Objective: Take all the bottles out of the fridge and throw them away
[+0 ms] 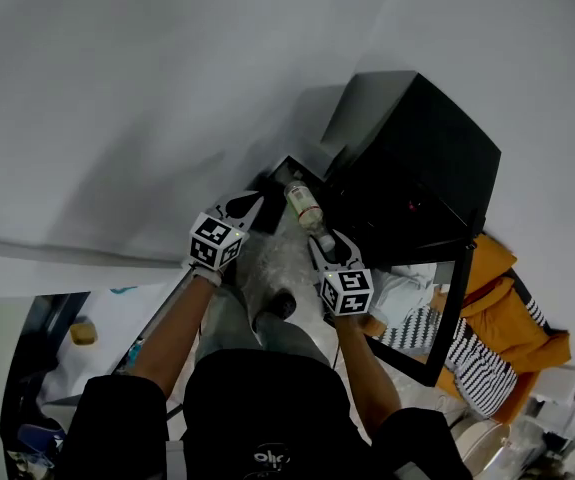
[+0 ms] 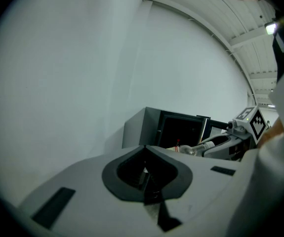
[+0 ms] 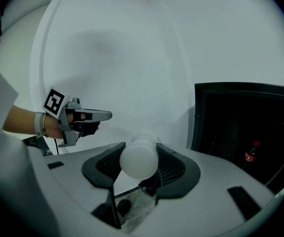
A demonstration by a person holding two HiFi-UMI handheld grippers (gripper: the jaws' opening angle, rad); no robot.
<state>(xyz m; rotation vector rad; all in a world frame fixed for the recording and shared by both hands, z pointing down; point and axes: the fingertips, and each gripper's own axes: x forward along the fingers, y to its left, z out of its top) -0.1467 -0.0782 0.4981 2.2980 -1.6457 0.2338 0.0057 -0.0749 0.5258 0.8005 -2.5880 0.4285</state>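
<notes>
A clear plastic bottle (image 1: 305,208) with a pale label lies lengthwise in my right gripper (image 1: 319,240), whose jaws are shut on its body. Its white base (image 3: 138,158) fills the gap between the pads in the right gripper view. My left gripper (image 1: 242,206) hangs beside it to the left, shut and holding nothing (image 2: 146,174). Just to the right stands the black fridge (image 1: 417,163) with its door (image 1: 445,313) swung open. A red-capped dark bottle (image 3: 250,152) stands inside it. Below both grippers is crinkled clear plastic (image 1: 267,263), seemingly a bag.
A white wall fills the left and top. An orange jacket (image 1: 522,313) and striped cloth (image 1: 472,363) lie right of the fridge door. Clutter sits on a surface at lower left (image 1: 82,333). A dark round object (image 1: 282,303) lies in the plastic.
</notes>
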